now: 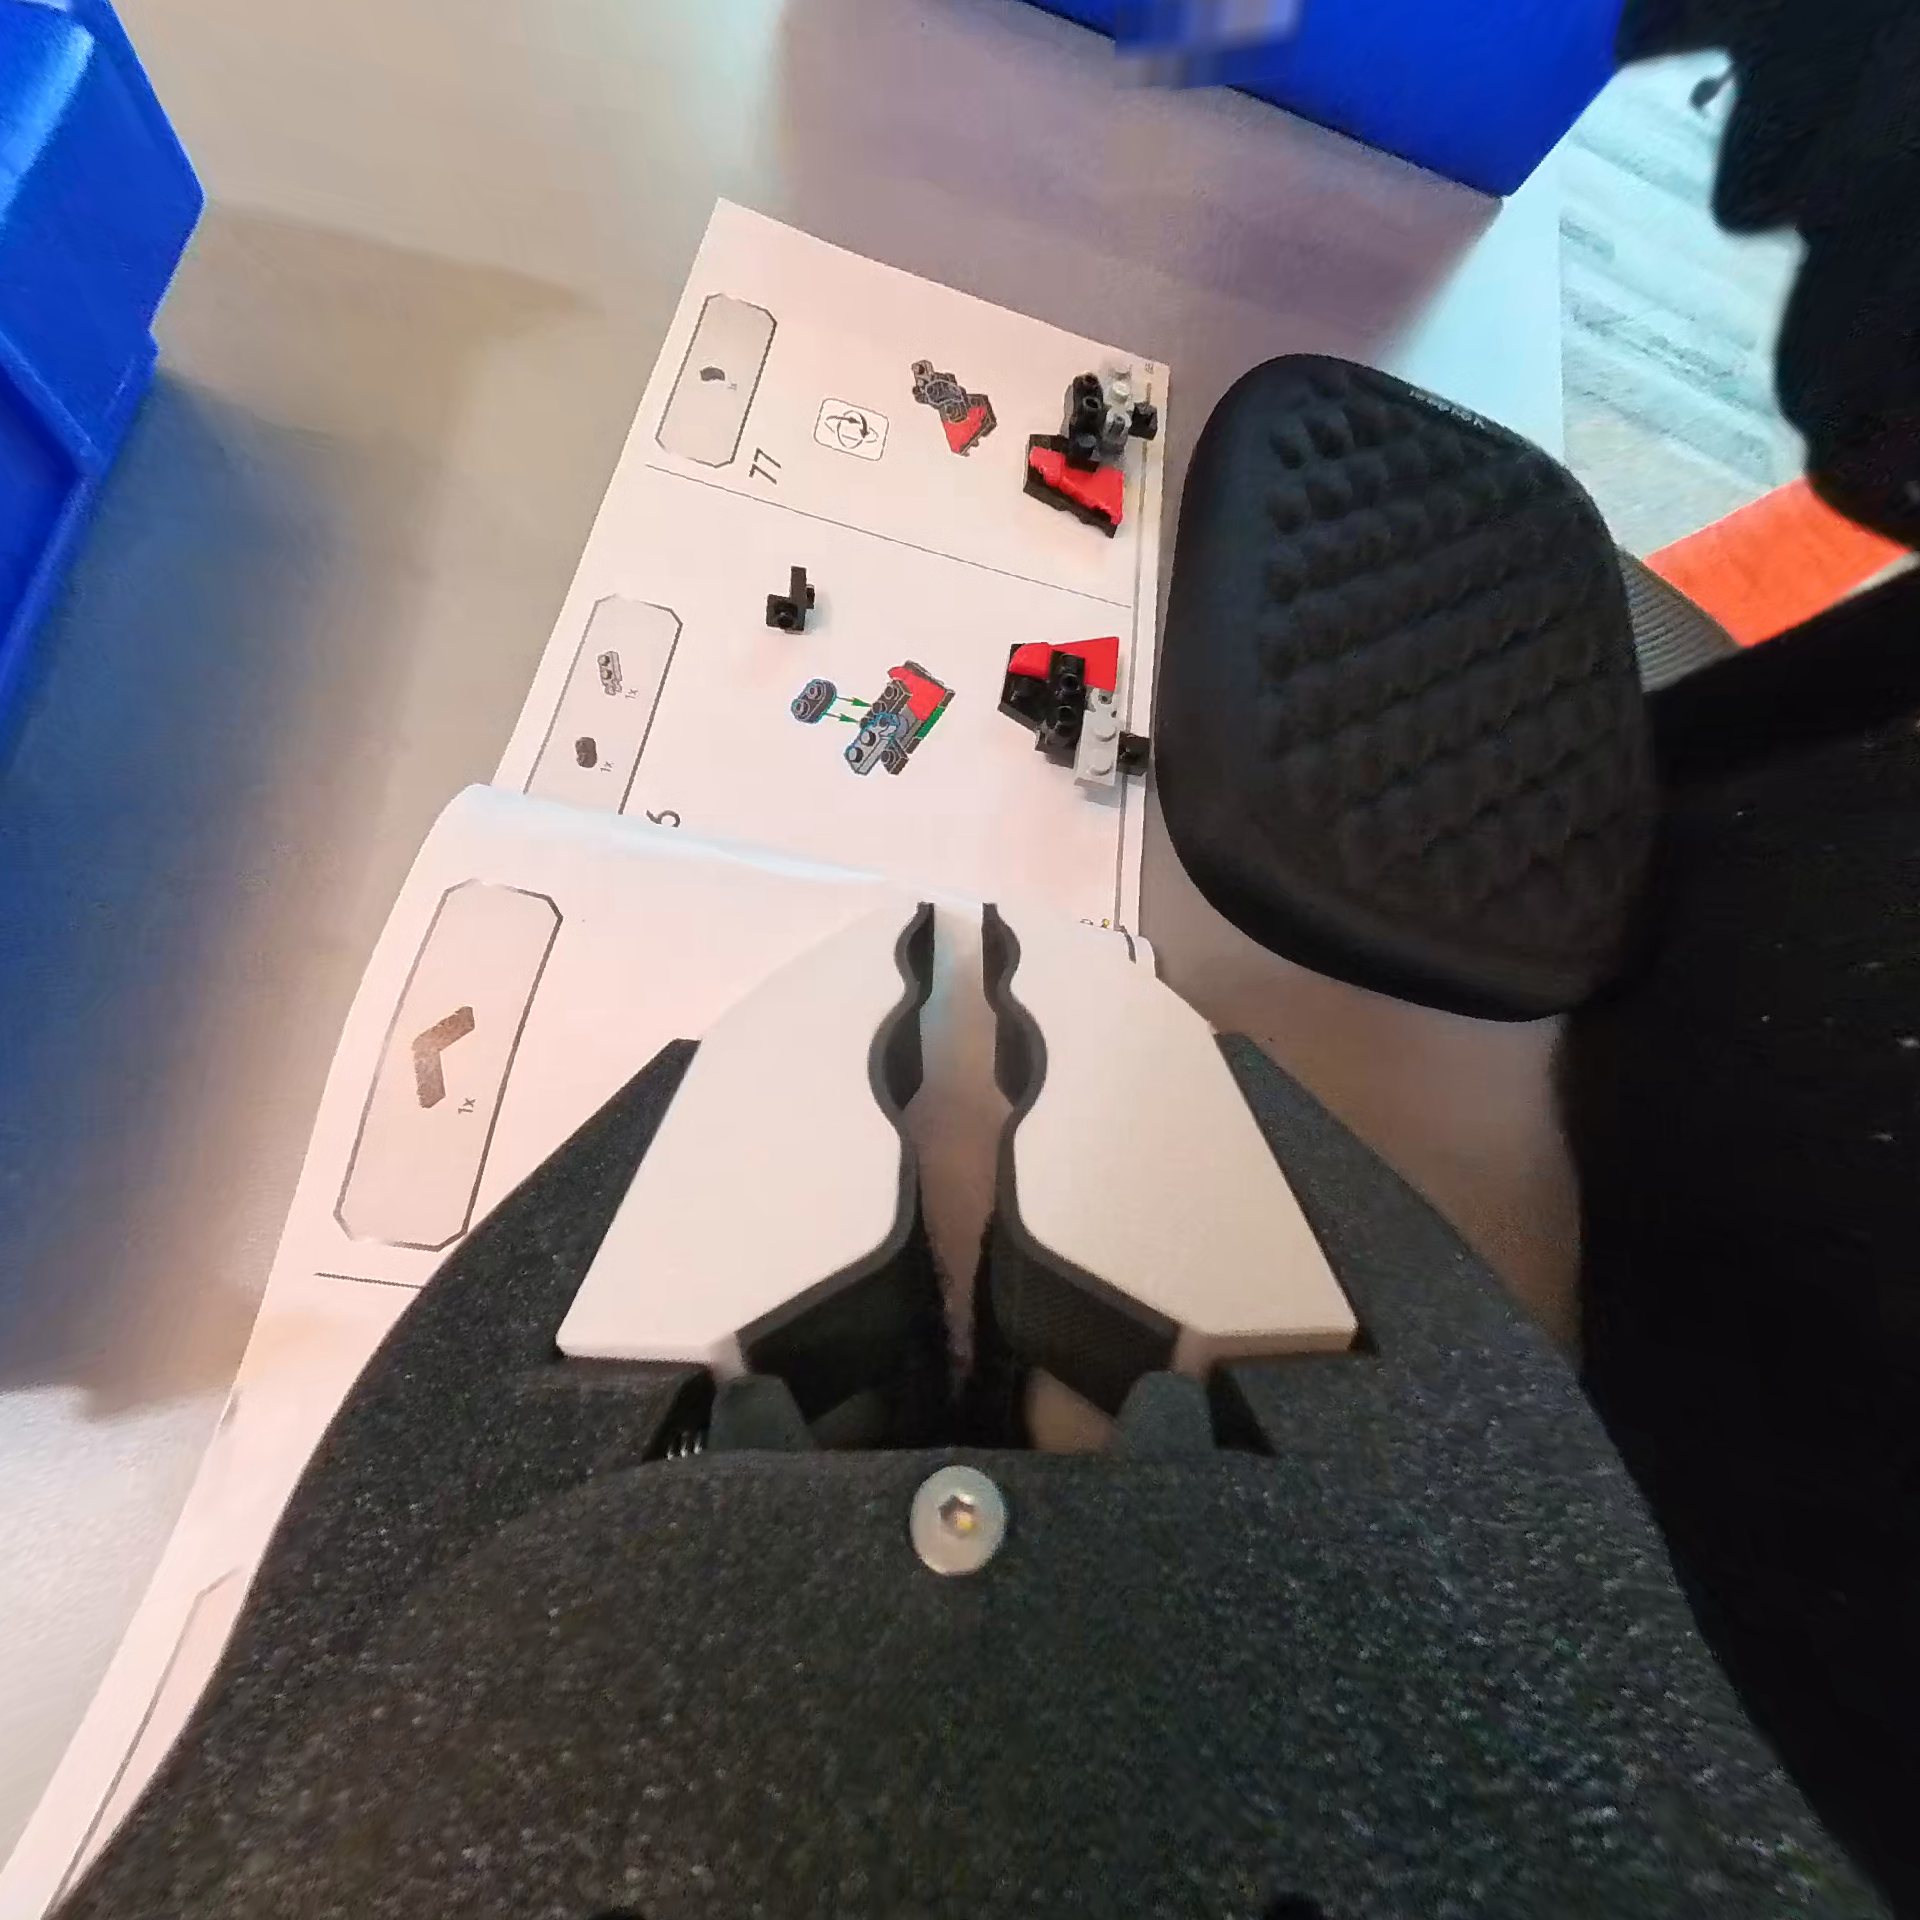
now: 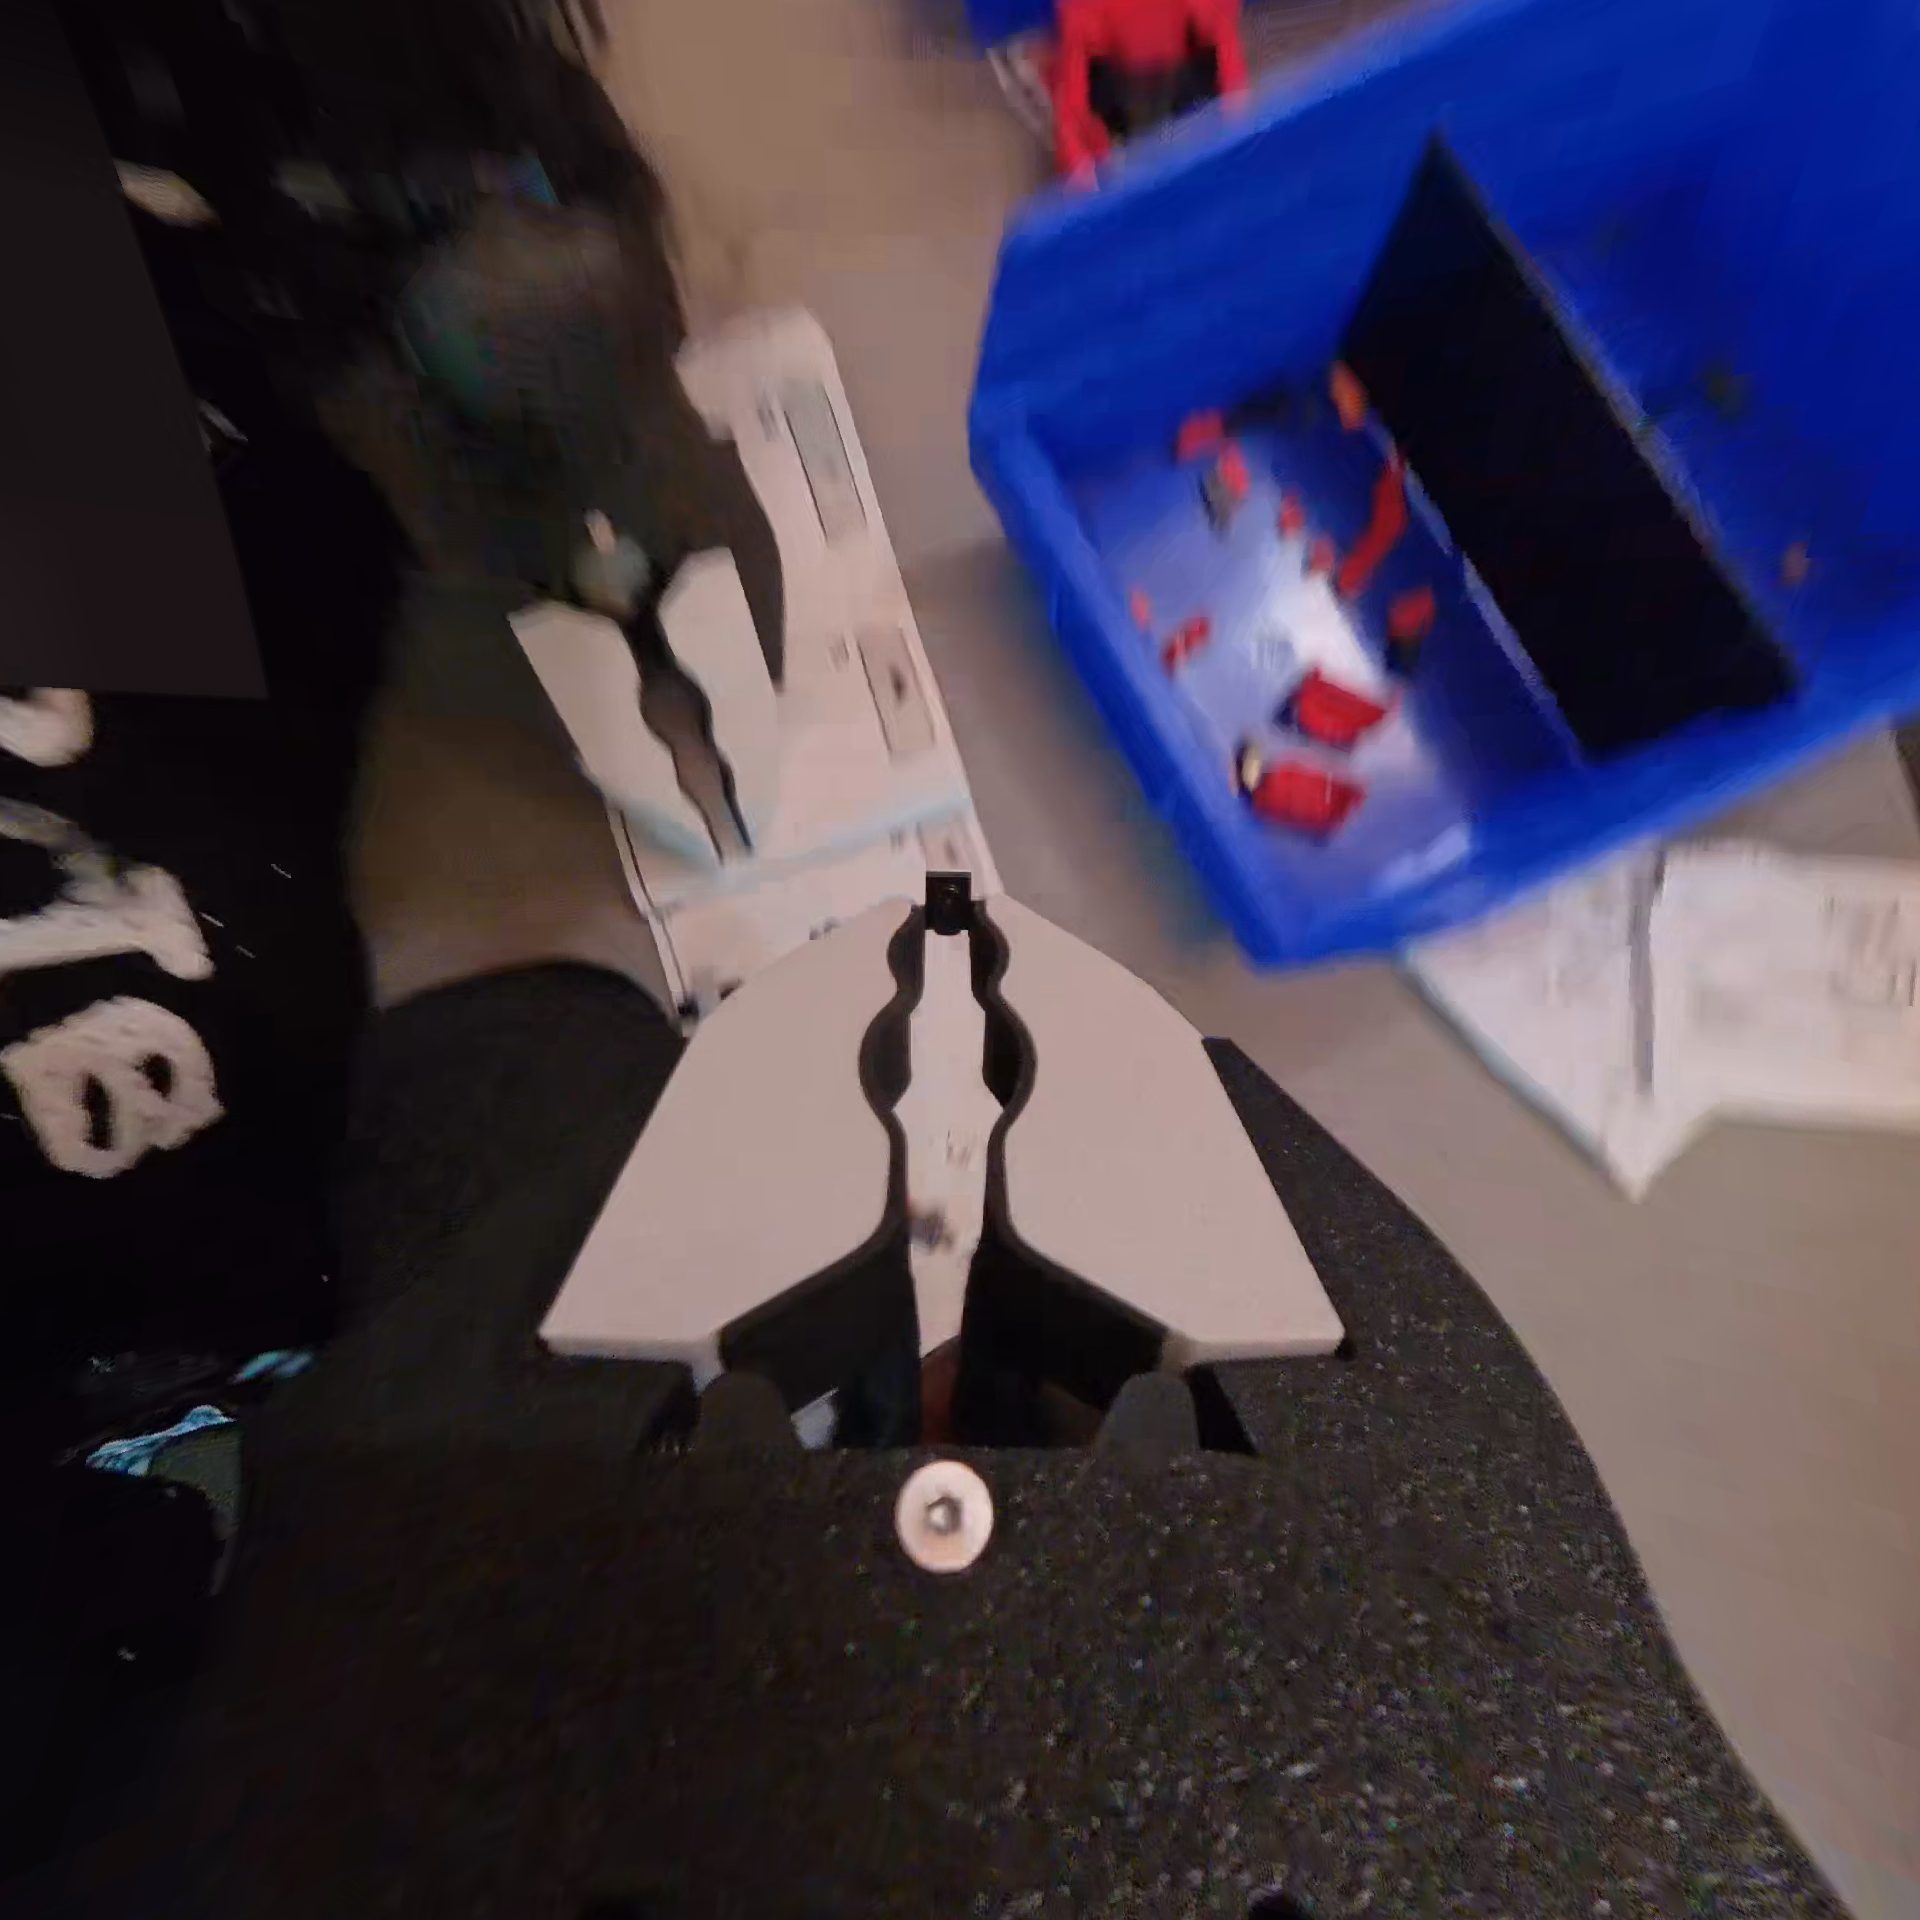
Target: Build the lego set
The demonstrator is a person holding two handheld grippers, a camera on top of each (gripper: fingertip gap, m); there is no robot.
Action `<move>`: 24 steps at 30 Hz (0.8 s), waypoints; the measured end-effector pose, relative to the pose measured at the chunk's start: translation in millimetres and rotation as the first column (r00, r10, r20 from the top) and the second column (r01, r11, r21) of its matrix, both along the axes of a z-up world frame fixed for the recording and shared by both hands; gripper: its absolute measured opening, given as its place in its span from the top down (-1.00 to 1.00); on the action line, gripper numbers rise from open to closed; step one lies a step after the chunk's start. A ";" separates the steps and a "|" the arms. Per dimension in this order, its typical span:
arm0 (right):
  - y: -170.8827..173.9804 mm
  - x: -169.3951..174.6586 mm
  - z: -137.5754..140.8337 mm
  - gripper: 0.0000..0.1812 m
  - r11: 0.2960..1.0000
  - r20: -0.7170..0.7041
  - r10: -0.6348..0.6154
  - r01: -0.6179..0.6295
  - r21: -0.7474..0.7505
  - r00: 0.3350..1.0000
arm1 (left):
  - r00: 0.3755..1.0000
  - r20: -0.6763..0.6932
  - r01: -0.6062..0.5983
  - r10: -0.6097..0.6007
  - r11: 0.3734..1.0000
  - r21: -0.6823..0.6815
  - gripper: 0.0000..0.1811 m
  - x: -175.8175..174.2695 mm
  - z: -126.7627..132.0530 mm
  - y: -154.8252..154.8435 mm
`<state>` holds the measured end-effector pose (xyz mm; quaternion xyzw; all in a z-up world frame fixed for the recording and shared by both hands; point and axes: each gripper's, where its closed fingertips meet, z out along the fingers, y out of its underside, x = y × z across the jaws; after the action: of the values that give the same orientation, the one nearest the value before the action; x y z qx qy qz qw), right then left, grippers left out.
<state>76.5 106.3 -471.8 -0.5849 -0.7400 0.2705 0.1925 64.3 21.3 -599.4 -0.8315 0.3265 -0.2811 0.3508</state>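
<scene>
The right gripper (image 2: 948,906) pinches a small black piece (image 2: 950,891) at its very tips, which could slip out, while the left gripper (image 1: 958,914), seemingly empty, is nearly closed.

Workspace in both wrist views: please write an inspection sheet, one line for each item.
Surface: pale table, partly covered by paper.
Job's things: open instruction booklet; two red-and-black assemblies and a small black piece lie on it; blue bin holds loose red pieces.
Clutter: black padded armrest beside the booklet; loose paper sheet under the bin.
Grippers: left gripper nearly shut, holding nothing; right gripper shut on a tiny black piece.
Cables: nothing seen.
Surroundings: second blue bin at left; the person's dark clothing.
</scene>
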 end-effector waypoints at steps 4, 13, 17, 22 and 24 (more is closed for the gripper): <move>0.4 69.0 -60.0 0.91 0.968 0.084 -0.242 0.235 0.084 0.967 | 1.000 -0.019 0.003 -0.003 1.000 0.021 0.90 0.4 0.3 -0.4; 21.1 91.5 -130.9 0.91 0.933 0.162 -0.359 0.360 0.025 0.919 | 0.999 -0.043 0.008 -0.006 0.999 0.047 0.80 5.4 15.6 -4.8; 22.7 76.3 -133.8 0.91 0.955 0.173 -0.297 0.294 0.041 0.939 | 0.996 -0.087 0.025 -0.020 0.998 0.056 0.73 15.1 16.3 -7.2; 19.0 67.0 -137.9 0.91 0.968 0.145 -0.249 0.244 0.052 0.958 | 0.989 0.098 0.103 -0.113 0.989 0.103 0.65 52.7 50.0 -13.9; 18.7 67.2 -132.7 0.91 0.967 0.098 -0.255 0.253 0.034 0.962 | 0.996 0.044 0.078 -0.084 0.989 0.124 0.64 51.0 44.1 -4.8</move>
<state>143.7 125.0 -604.5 -0.6860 -0.6705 0.2055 0.1938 115.4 16.5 -555.3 -0.7875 0.3678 -0.2949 0.3970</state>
